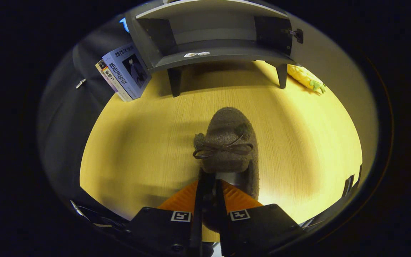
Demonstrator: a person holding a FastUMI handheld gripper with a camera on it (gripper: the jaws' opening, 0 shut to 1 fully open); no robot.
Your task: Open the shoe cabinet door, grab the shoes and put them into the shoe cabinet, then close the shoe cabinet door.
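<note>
Where gripper [208,191] pinches shoe [227,142], wooden tabletop [137,150].

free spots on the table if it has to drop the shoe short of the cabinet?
Gripper is shut on the shoe. Bare wood flanks the shoe on both sides, and lies between its toe and the cabinet legs. Crowded: books left of the cabinet, yellow toy by its right leg.

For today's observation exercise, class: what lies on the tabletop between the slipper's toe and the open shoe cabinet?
Nothing: in the gripper view, bare wooden tabletop separates the slipper, pinched at its heel by the gripper, from the shoe cabinet.
</note>
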